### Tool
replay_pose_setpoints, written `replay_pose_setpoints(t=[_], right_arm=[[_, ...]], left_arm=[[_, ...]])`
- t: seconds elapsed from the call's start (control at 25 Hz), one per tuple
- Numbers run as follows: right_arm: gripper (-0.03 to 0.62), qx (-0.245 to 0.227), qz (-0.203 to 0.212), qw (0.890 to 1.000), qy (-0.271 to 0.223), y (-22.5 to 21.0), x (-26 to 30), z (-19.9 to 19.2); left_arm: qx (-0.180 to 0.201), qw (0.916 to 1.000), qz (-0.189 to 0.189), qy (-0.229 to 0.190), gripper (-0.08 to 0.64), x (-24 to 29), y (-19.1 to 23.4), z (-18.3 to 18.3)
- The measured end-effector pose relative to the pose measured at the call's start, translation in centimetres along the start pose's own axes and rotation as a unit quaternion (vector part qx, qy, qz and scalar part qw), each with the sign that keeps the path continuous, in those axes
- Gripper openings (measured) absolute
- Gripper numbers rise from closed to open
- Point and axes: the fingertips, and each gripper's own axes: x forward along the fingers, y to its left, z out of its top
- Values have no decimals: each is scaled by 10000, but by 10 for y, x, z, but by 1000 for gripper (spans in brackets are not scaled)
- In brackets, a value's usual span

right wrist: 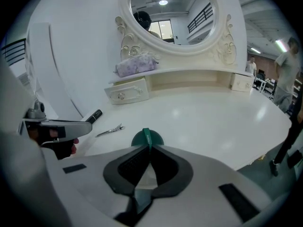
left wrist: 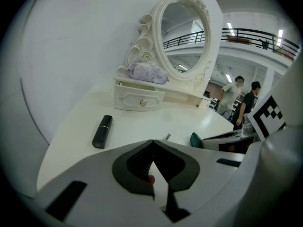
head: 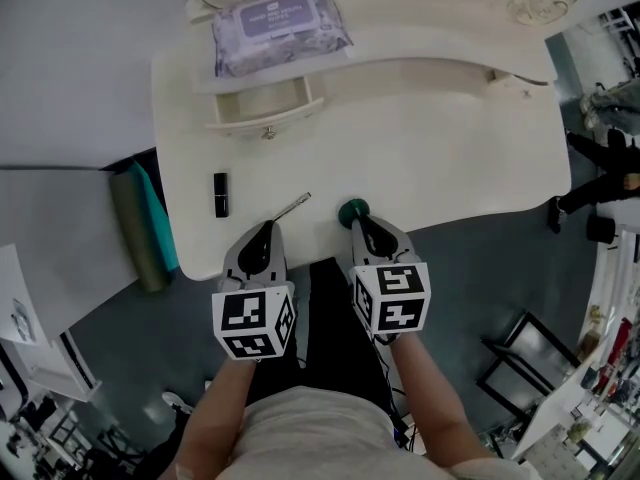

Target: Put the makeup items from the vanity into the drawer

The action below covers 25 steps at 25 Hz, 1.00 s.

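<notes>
Currently the right gripper [right wrist: 149, 147] is pinching its fingers narrow on the upright strap of the green disc [right wrist: 138, 138]. The disc is sitting flat on the surface [head: 430, 148] near the front edge. The strap is probably offering the only easy hold on something that flat.

The left gripper [left wrist: 152, 143] is showing its fingers together with nothing between them. Its tips are hovering just beside the metal clip [head: 291, 207], likely lining up for that as a later pick. The lipstick [head: 221, 194] is lying on its side further left, apart from both grippers.

The drawer [head: 262, 108] at the back left is standing pulled open, so it is ready to take items. Nothing is showing inside it from the head view. A wipes pack [head: 280, 26] is resting on the shelf above it, below the mirror [left wrist: 182, 37]. Disc, clip and lipstick are all lying out on the surface, none in the drawer yet.
</notes>
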Motion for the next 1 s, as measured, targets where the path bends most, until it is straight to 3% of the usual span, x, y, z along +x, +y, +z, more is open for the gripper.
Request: replay_pose_setpoints(t=[0.6,1.0], right_arm=[[18,-29,-155,9993,-353,8,-21,39],[18,-361,101,9959,-819,43,-33,98]], left_arm=[[-71,9988,8,-481,5,-18,13,35],[-94,9945,202,-1020,4,-44,33,84]])
